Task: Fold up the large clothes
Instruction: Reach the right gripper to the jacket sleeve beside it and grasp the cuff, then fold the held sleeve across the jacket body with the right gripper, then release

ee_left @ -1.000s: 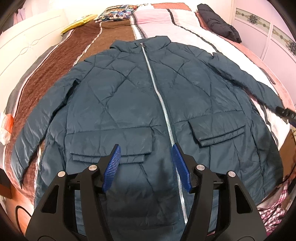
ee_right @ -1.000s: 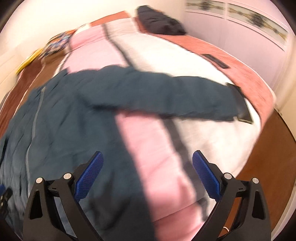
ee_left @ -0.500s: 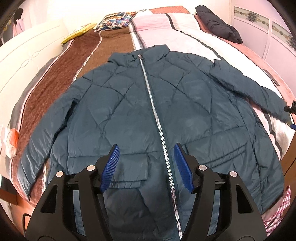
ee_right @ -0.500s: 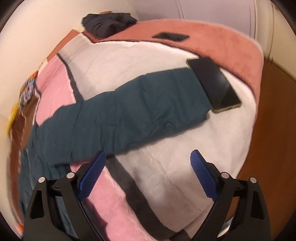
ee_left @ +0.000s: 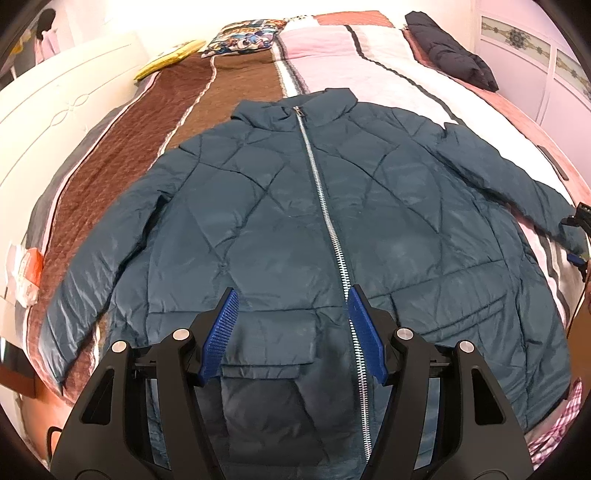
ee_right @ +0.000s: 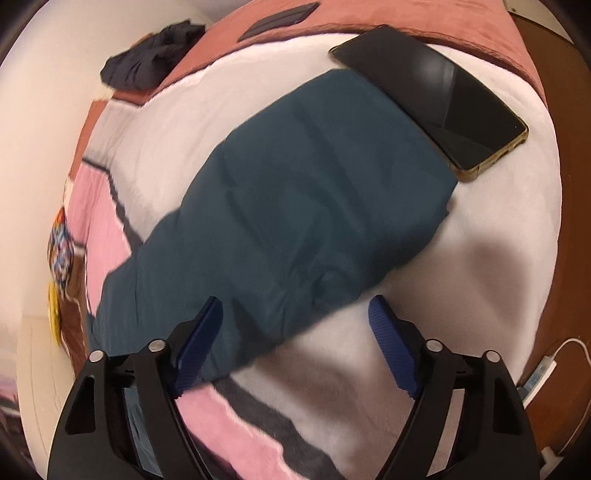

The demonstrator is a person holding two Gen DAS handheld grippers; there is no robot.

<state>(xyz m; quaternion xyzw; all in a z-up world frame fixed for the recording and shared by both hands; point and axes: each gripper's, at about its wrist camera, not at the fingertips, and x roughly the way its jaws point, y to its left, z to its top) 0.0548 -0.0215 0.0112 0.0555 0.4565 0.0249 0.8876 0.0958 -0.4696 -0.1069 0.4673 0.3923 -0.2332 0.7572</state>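
A dark teal quilted jacket lies face up and spread flat on the bed, zipped, collar at the far end and both sleeves out to the sides. My left gripper hovers open above its lower front, over the left flap pocket, with nothing between its fingers. My right gripper is low over the jacket's right sleeve, near its lower edge. Its jaws are closing, and the sleeve edge lies between them without being pinched. In the left wrist view the right gripper shows at the far right by the cuff.
A black phone lies on the blanket against the sleeve cuff. A folded dark garment sits on the far right of the bed, pillows at the head. The bed's striped blanket ends at a wooden floor with a white charger cable.
My right gripper rolled, swung toward the sleeve's cuff end and dropped close over it, its jaws narrowing. The left gripper drew back slightly, so more of the jacket shows.
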